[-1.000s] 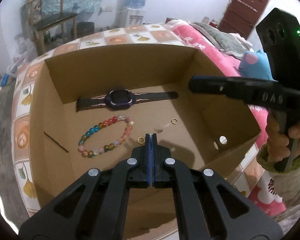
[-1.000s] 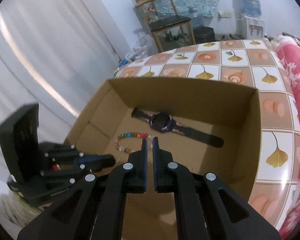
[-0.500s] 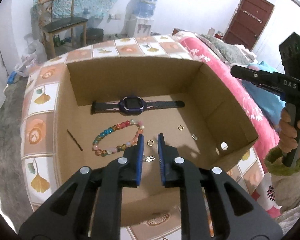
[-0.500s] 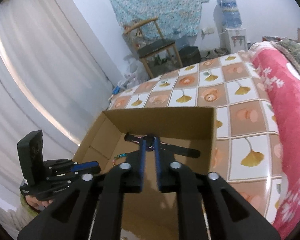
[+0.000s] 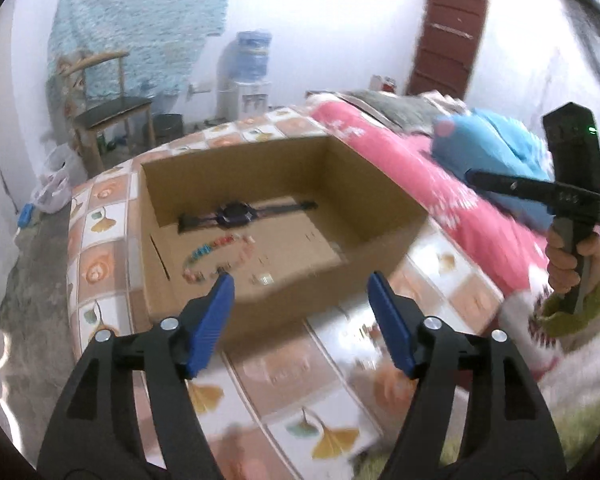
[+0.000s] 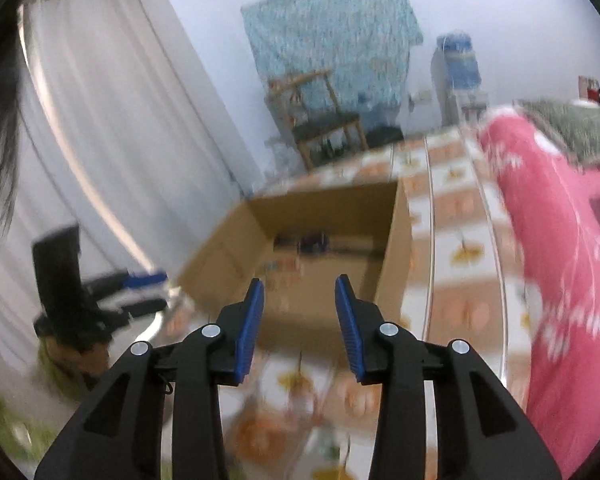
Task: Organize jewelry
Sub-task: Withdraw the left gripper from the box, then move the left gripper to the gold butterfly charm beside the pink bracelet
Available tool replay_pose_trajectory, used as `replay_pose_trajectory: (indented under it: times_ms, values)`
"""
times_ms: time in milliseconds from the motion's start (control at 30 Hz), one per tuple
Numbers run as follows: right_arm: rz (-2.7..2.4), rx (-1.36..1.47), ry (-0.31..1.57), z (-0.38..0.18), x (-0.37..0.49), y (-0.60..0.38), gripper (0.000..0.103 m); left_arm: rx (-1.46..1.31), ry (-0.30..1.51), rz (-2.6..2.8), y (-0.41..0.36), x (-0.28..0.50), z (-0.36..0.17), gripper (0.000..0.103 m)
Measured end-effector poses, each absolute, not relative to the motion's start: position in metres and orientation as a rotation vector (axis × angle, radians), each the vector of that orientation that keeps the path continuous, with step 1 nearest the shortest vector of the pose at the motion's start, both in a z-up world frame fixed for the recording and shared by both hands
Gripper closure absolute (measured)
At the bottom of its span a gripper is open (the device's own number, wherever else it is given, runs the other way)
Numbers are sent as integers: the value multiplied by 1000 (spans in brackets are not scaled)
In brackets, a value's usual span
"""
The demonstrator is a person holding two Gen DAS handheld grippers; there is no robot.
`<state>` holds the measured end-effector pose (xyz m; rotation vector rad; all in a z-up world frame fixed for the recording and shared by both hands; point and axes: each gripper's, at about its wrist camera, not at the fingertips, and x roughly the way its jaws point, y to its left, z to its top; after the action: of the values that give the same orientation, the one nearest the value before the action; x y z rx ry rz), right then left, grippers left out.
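An open cardboard box point(image 5: 380, 264) stands on a tiled cloth; on its floor lie a dark wristwatch point(image 5: 236, 213), a bracelet of coloured beads point(image 5: 216, 254) and small pieces I cannot make out. My left gripper point(image 5: 300, 280) hangs back from the box's near wall, its jaws opening with nothing between them. My right gripper point(image 6: 299, 282) is also drawn back from the box point(image 6: 312, 256), its jaws opening and empty. In the right wrist view the watch point(image 6: 312, 242) shows only as a dark blur. A hand holds the right gripper's handle point(image 5: 576, 216) at the right edge.
The gingko-patterned tiled cloth point(image 5: 276, 364) spreads around the box. A pink floral blanket point(image 5: 452, 208) and a blue plush point(image 5: 496, 148) lie to the right. A wooden chair point(image 5: 104, 108), a water dispenser point(image 5: 248, 76) and a brown door point(image 5: 448, 40) stand behind.
Both grippers have pulled back out of the box and risen, and both have gone from shut to open. The jewelry on the box floor has stayed where it was.
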<state>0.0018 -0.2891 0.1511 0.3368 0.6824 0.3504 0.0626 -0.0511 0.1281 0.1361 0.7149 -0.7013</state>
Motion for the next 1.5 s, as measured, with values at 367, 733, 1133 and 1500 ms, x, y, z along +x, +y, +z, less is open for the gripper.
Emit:
replay_pose_trajectory:
  times_ms: [367, 733, 1133, 1500]
  values:
    - [270, 234, 1029, 45, 13, -242, 69, 289, 844, -724, -108, 39, 52, 37]
    - [224, -7, 1103, 25, 22, -214, 93, 333, 901, -749, -131, 44, 18, 57]
    - [152, 179, 1059, 38, 11, -268, 92, 313, 917, -751, -148, 64, 12, 71]
    - [199, 241, 995, 39, 23, -259, 92, 376, 921, -762, -160, 70, 3, 79]
